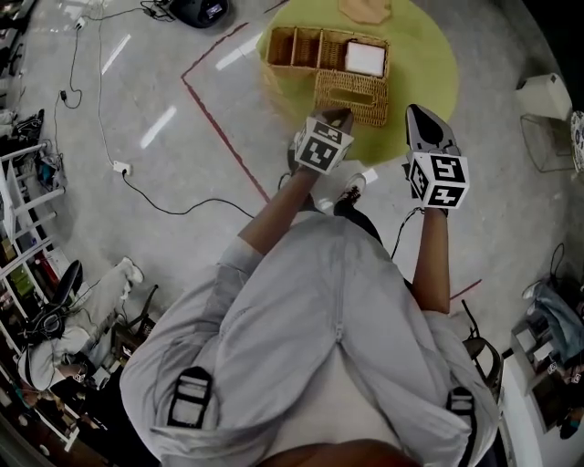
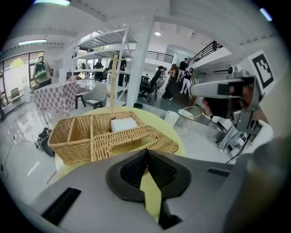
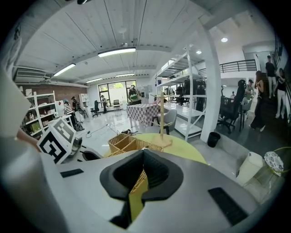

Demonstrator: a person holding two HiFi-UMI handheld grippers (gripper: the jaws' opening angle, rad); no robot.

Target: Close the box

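Nearest in the head view is the person's grey shirt [image 1: 319,328], with both bare forearms reaching forward. The left gripper [image 1: 339,115] points forward and down at the near edge of the wicker lid [image 1: 356,100]. Its own view shows its jaws drawn together on that edge, with a sliver of wicker between the pads. The right gripper [image 1: 416,109] hangs just right of the lid, apart from it. Its jaws are closed tip to tip with nothing held.

The lid has a long slot in it and is folded out toward the person from the near side of the wicker box [image 1: 274,47]. In the left gripper view it slopes, tilted off the tabletop. Its long axis lies parallel to the box.

The box stands open on the round yellow table [image 1: 429,64]. Its long axis runs left to right across the head view, and its open top faces up. Dividers split it into compartments, and a white pad [image 1: 365,58] lies in the right-hand one, behind the lid. A wooden base [image 1: 365,9] sits on the far part of the table.
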